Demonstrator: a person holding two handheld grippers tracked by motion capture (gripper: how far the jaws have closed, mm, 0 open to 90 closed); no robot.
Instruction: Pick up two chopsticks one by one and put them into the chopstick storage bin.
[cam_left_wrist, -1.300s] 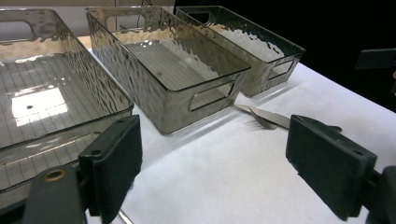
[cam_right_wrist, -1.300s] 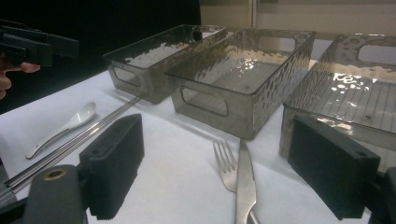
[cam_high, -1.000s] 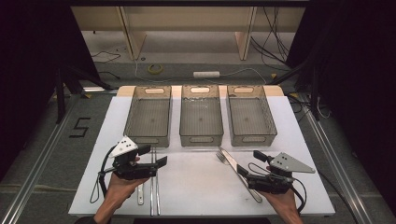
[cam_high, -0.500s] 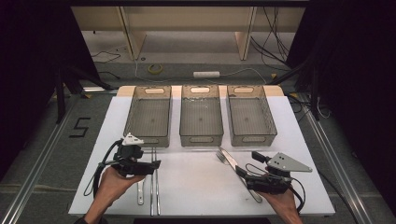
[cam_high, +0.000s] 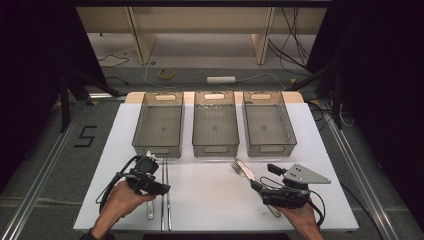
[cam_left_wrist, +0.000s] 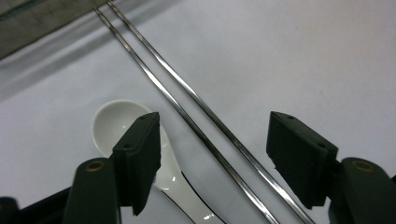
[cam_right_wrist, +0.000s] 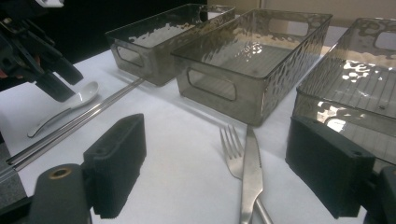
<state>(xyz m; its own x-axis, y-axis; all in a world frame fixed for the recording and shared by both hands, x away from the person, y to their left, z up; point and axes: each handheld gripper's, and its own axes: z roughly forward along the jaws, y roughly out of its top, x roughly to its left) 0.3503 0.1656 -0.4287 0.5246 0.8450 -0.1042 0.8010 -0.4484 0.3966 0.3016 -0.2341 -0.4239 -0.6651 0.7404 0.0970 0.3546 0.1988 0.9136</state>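
Observation:
A pair of metal chopsticks (cam_high: 164, 195) lies front left on the white table, with a white spoon (cam_left_wrist: 112, 126) just to its left. My left gripper (cam_high: 159, 189) tilts down over them. In the left gripper view it (cam_left_wrist: 212, 154) is open and the chopsticks (cam_left_wrist: 205, 130) run between the jaws. A fork (cam_right_wrist: 231, 144) and a knife (cam_right_wrist: 250, 172) lie side by side front right. My right gripper (cam_right_wrist: 215, 172) is open, low over the table, with the fork and knife (cam_high: 243, 170) ahead between its jaws.
Three clear plastic bins stand in a row at the back of the table: left (cam_high: 159, 125), middle (cam_high: 215, 124), right (cam_high: 267, 124). The white table top (cam_high: 210, 190) lies bare between the two grippers. Cables lie on the floor beyond the table.
My left gripper has swung from pointing right to tilting down over the chopsticks and spoon, shifting slightly left. The right gripper has barely moved.

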